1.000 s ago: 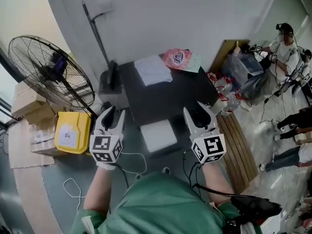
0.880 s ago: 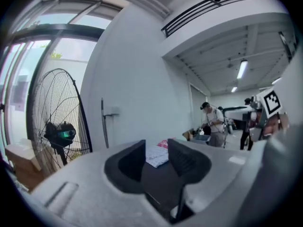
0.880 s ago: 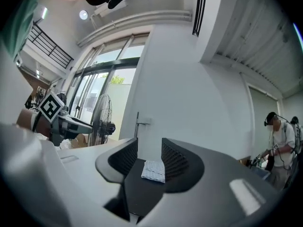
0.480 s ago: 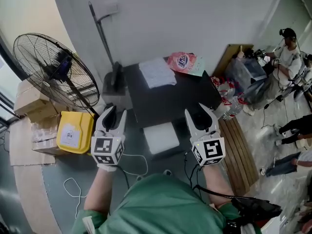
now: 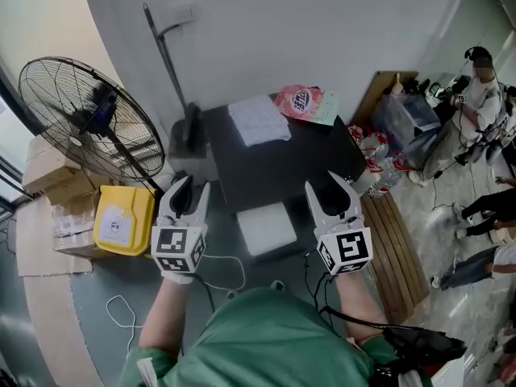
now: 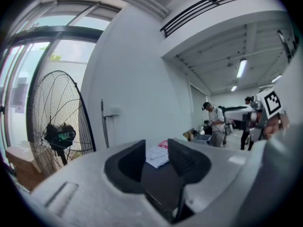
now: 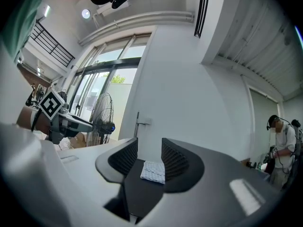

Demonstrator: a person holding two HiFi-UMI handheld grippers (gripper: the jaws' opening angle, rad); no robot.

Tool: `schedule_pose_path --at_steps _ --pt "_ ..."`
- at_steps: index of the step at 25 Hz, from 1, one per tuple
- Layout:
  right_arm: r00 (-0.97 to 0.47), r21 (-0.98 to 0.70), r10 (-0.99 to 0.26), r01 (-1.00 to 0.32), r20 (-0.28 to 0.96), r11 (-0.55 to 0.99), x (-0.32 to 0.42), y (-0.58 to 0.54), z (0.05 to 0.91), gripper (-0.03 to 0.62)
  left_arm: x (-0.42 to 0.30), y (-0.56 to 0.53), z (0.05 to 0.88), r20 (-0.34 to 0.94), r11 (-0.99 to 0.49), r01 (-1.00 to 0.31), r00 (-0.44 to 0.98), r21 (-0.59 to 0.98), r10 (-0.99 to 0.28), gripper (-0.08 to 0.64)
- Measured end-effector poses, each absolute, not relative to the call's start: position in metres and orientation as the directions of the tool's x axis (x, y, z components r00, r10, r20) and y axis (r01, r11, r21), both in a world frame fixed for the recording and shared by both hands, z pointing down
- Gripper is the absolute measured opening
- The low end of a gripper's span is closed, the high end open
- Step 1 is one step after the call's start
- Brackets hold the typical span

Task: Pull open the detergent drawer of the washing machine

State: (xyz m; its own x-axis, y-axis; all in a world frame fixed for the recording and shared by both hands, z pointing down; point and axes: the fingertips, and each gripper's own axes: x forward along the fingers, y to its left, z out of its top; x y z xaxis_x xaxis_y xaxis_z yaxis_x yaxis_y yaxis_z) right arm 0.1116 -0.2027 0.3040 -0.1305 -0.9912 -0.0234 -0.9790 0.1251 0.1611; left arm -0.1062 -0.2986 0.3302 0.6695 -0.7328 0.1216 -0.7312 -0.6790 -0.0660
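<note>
The washing machine (image 5: 282, 164) has a dark top and stands against the white wall. A white rectangular part (image 5: 263, 226) juts out at its front edge; I cannot tell if it is the drawer. My left gripper (image 5: 184, 190) hovers at the machine's front left corner, open and empty. My right gripper (image 5: 332, 185) hovers at the front right corner, also open and empty. In the left gripper view the gripper (image 6: 156, 150) frames the dark top (image 6: 161, 186). The right gripper view shows the right gripper (image 7: 149, 150) over the same top (image 7: 142, 193).
A white checked cloth (image 5: 258, 119) and a pink detergent bag (image 5: 298, 101) lie on the machine. A large fan (image 5: 89, 119) and a yellow container (image 5: 122, 218) stand to the left. A wooden pallet (image 5: 395, 232), bags and people (image 5: 480, 87) are at the right. Cables trail on the floor.
Both grippers hold their places with jaws unchanged. The head view has shifted slightly, and the people at the right have moved a little.
</note>
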Motion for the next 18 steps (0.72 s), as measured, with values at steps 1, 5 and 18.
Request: schedule_pose_path --at_steps 1,5,18 --pt "-0.132 0.162 -0.991 -0.979 -0.025 0.126 0.112 -0.203 0.304 0.158 -0.105 -0.299 0.33 0.123 -0.68 -0.731 0.67 -0.066 -0.732 0.143" --pt "-0.133 0.161 -0.991 -0.979 -0.022 0.128 0.112 -0.205 0.305 0.158 -0.104 -0.3 0.334 0.13 -0.68 -0.73 0.67 -0.065 -0.731 0.143" --pt "-0.147 0.138 -0.989 -0.98 -0.025 0.142 0.121 -0.205 0.313 0.158 -0.096 -0.296 0.343 0.145 -0.673 -0.736 0.66 -0.071 -0.737 0.143"
